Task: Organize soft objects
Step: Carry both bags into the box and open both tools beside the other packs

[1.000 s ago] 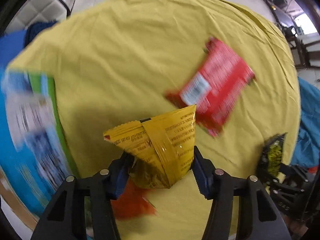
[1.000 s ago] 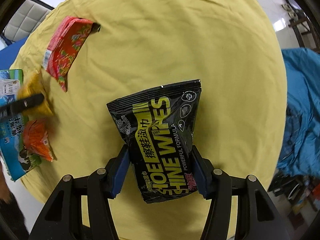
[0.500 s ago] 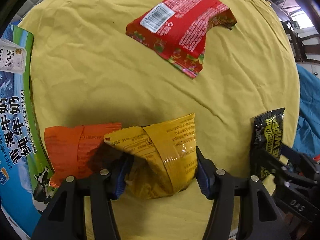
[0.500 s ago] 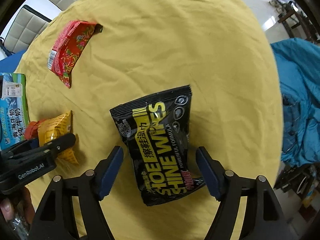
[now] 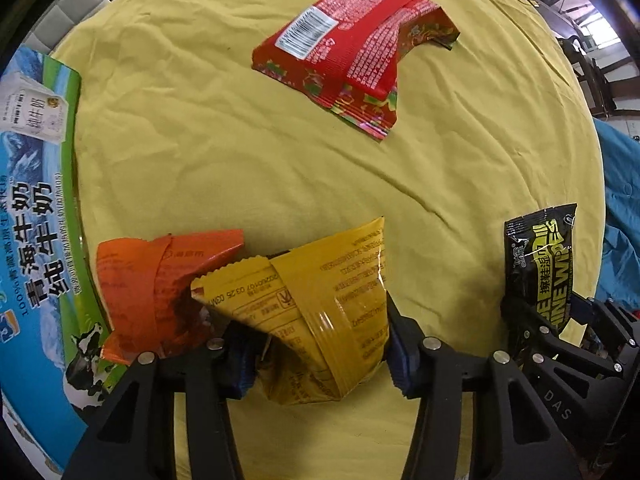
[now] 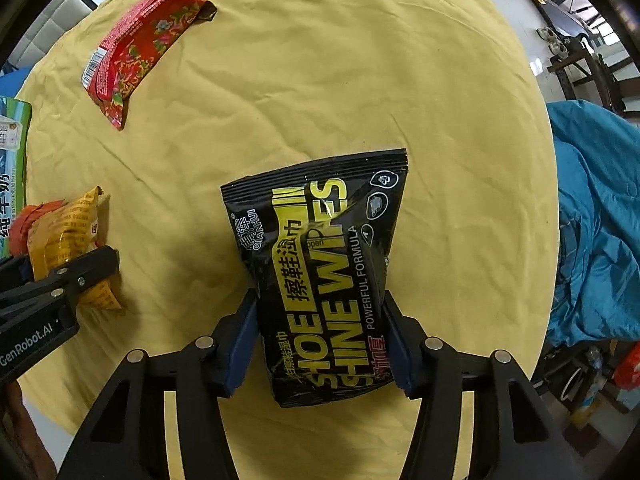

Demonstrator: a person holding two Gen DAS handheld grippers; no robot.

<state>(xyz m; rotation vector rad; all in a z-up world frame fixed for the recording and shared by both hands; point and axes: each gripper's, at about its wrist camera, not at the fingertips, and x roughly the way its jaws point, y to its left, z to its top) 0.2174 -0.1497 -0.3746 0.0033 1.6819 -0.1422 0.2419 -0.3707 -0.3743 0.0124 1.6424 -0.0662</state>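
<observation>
My left gripper [image 5: 316,344] is shut on a yellow snack packet [image 5: 316,312], low over the yellow tablecloth, right beside an orange packet [image 5: 148,292] lying on the cloth. My right gripper [image 6: 320,340] is shut on a black "Shoe Shine Wipes" pack [image 6: 324,264], its jaws pressing both sides. A red flowered packet [image 5: 356,64] lies further off on the cloth; it also shows in the right wrist view [image 6: 140,52]. The left gripper with its yellow packet [image 6: 68,240] shows at the left of the right wrist view. The wipes pack [image 5: 540,264] shows at the right of the left wrist view.
A round table with a yellow cloth [image 6: 360,80] holds everything. A blue and green milk carton box [image 5: 32,216] lies at the table's left edge. Blue fabric [image 6: 596,216] hangs beyond the right edge. Chairs and floor clutter lie beyond.
My right gripper opened around the wipes pack half a second ago and has closed on it again. My left gripper carried the yellow packet down beside the orange packet.
</observation>
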